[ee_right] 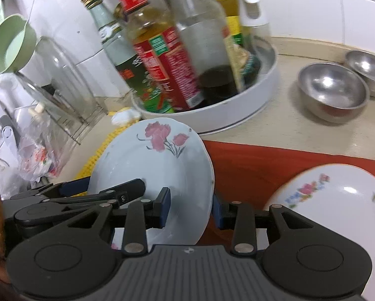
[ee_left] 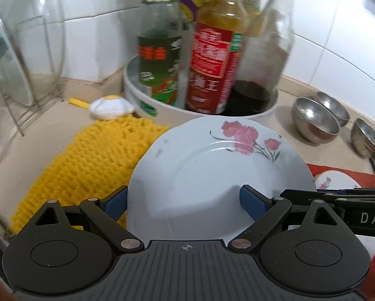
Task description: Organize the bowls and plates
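Observation:
A white plate with pink flowers [ee_left: 212, 170] is held up off the counter, tilted, and also shows in the right wrist view [ee_right: 152, 165]. My left gripper [ee_left: 185, 202] has its blue pads on either side of the plate's near rim. My right gripper [ee_right: 190, 209] has its pads on either side of the plate's right rim. A second floral plate [ee_right: 338, 213] lies on a red cloth [ee_right: 250, 165] to the right; its edge shows in the left wrist view [ee_left: 335, 179]. Three steel bowls [ee_left: 315, 120] stand on the counter at the right.
A round white tray [ee_left: 205, 109] of sauce bottles stands just behind the plate. A yellow mesh mat [ee_left: 92, 160] lies at the left, with a wire rack holding glass lids [ee_left: 29, 57] beyond it. White tiled walls close the back. A green ladle [ee_right: 10, 45] hangs at the left.

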Demonstrator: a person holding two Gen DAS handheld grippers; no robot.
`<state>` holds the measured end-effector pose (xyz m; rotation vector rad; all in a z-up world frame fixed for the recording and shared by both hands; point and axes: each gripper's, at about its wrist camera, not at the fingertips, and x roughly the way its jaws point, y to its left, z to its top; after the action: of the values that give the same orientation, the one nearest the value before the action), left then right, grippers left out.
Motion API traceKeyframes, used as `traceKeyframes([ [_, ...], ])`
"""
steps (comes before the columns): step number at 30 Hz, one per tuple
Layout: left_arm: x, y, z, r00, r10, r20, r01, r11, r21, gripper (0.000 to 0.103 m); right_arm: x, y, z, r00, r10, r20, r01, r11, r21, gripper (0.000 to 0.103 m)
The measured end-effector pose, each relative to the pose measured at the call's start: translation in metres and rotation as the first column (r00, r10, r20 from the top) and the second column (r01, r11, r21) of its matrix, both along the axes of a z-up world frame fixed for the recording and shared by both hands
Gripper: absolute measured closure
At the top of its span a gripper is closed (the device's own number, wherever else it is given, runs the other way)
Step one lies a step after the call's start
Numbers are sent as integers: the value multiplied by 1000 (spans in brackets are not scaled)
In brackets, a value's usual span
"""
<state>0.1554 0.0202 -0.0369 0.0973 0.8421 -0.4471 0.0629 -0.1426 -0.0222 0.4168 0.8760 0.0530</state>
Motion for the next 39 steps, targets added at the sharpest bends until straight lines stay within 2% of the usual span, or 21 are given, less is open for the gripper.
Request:
traceKeyframes([
  [12, -11, -55, -1, 990, -144, 7, 144, 989, -11, 7, -38, -43, 6, 990, -139, 6, 139, 990, -4, 72],
  [18, -21, -83, -5, 977, -214, 17, 214, 977, -12, 7, -58, -66, 8, 977, -215, -2, 215, 977, -10, 72],
  [27, -38, -121, -16, 953, -304, -9, 304, 953, 3, 7, -89, -95, -1, 951, -307, -34, 307, 952, -11, 72],
  [39, -53, -146, -30, 933, -357, -49, 358, 934, 13, 8, -113, -119, -13, 925, -375, -67, 373, 927, -33, 72],
])
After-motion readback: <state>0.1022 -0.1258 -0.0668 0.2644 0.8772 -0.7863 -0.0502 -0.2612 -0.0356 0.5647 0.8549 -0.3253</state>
